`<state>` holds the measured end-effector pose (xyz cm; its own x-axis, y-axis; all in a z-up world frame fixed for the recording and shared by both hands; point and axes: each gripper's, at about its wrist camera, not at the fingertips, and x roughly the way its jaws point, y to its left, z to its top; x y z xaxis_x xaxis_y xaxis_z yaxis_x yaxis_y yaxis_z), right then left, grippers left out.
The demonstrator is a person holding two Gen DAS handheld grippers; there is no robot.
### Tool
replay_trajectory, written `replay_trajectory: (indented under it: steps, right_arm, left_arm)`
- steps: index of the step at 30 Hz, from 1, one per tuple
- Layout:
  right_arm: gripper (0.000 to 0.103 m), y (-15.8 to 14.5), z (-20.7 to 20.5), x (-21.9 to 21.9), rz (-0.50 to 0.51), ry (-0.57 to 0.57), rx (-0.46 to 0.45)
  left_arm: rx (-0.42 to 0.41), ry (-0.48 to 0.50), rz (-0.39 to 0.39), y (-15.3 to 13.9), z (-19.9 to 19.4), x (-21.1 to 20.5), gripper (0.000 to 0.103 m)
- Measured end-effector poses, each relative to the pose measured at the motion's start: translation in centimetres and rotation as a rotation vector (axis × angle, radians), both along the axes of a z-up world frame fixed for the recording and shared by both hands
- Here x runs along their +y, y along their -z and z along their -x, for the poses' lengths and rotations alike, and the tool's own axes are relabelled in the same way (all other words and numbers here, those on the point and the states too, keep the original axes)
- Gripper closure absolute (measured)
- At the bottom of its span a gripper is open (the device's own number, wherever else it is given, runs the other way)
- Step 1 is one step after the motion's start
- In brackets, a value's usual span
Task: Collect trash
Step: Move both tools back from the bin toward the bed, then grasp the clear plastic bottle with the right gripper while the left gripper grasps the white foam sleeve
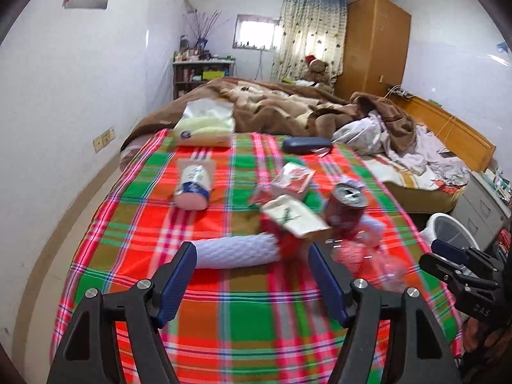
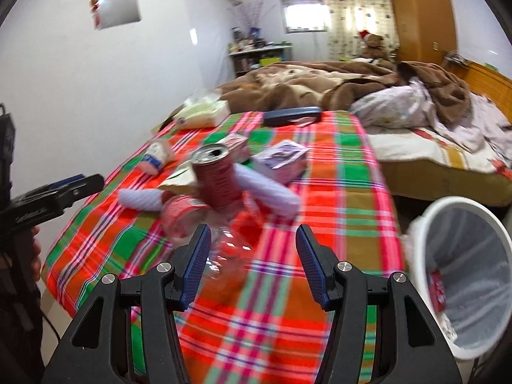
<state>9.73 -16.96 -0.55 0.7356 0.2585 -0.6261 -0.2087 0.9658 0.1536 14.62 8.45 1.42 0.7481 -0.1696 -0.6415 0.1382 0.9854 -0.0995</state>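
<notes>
Left claw (image 1: 252, 267) released, jaws spread, nothing between them; the white foam tube (image 1: 236, 251) lies just beyond its tips at centre frame. Right claw (image 2: 252, 249) likewise released, over the crushed clear bottle (image 2: 224, 249). Red can (image 2: 216, 177) stands tilted mid-frame on the plaid bed cover (image 2: 336, 192). White trash bin (image 2: 460, 275) at lower right, beside the bed.

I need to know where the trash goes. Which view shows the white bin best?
The right wrist view: the white bin fills the lower right, tilted so its liner and a red item inside show. The left wrist view catches only part of its rim beyond the plaid cloth's edge.
</notes>
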Motion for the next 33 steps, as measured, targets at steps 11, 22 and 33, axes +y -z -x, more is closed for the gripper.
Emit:
replay_trajectory:
  steps: [11,22,33]
  right_arm:
    - [0.044,0.9,-2.8,4.3,0.05,-0.152,0.025]
    - [0.037,2.0,-3.0,6.7,0.176,-0.233,0.108]
    - [0.038,2.0,-0.6,5.5,0.199,-0.196,0.156]
  left_arm:
    - [0.083,0.108,-0.039,2.7,-4.9,1.9,0.031]
    - [0.184,0.244,-0.124,6.3,-8.5,1.6,0.031]
    - [0.22,0.327,-0.179,7.2,-5.0,0.5,0.031]
